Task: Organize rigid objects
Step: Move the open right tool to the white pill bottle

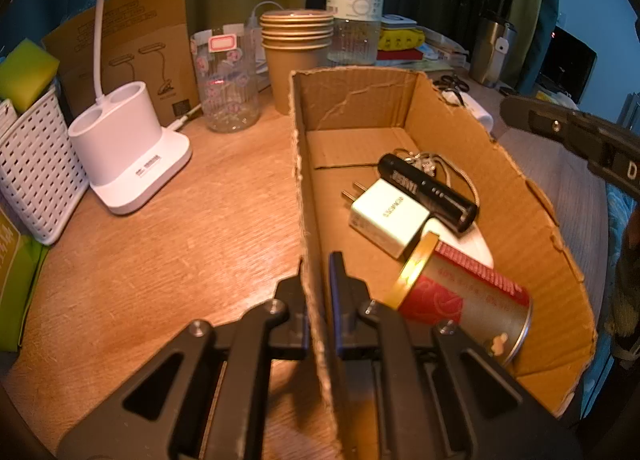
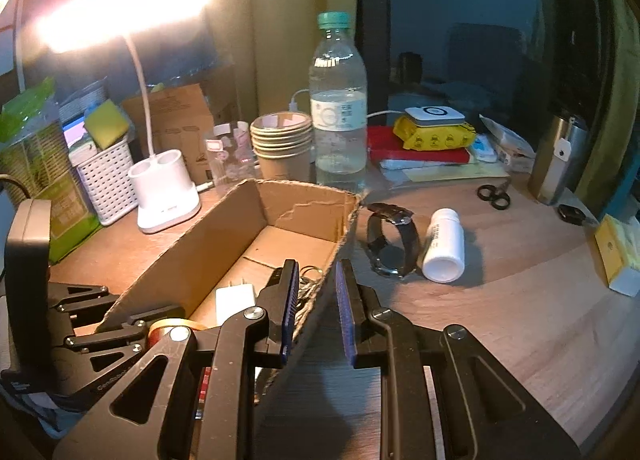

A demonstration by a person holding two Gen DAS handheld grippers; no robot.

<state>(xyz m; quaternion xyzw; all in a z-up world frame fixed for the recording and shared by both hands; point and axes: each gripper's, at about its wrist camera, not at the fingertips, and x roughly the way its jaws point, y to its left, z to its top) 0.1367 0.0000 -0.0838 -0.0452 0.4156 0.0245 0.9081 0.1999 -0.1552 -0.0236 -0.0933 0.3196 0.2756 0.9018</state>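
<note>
**Cardboard box pinned on one wall, freed on the other**

Cardboard box (image 1: 440,164) sits open-topped on the wooden table (image 1: 192,252), and the left gripper (image 1: 318,292) is clamped narrow on its near side wall, pads pressing the corrugated edge from both faces. Across the box, the right gripper (image 2: 318,300) straddles the opposite wall with daylight either side of the card. Its jaws are opening, so that wall stands between them but is not pinched.

Inside lie a black flashlight (image 1: 430,192), a white charger (image 1: 386,216) and a red tin (image 1: 464,296) on its side with a gold rim. Out on the table, just past the right wall, wait a wristwatch (image 2: 390,240) and a white pill bottle (image 2: 443,246), touching or nearly so.

Handling, by my read: the box is light and flexes, with torn rims, so grip low on a wall. The bottle looks stiff, smooth and round, likely to roll; take it across the middle of the body. The watch is heavier and scratch-prone; the strap loop offers the safer hold. Both lie ahead and right of the right claw.
</note>
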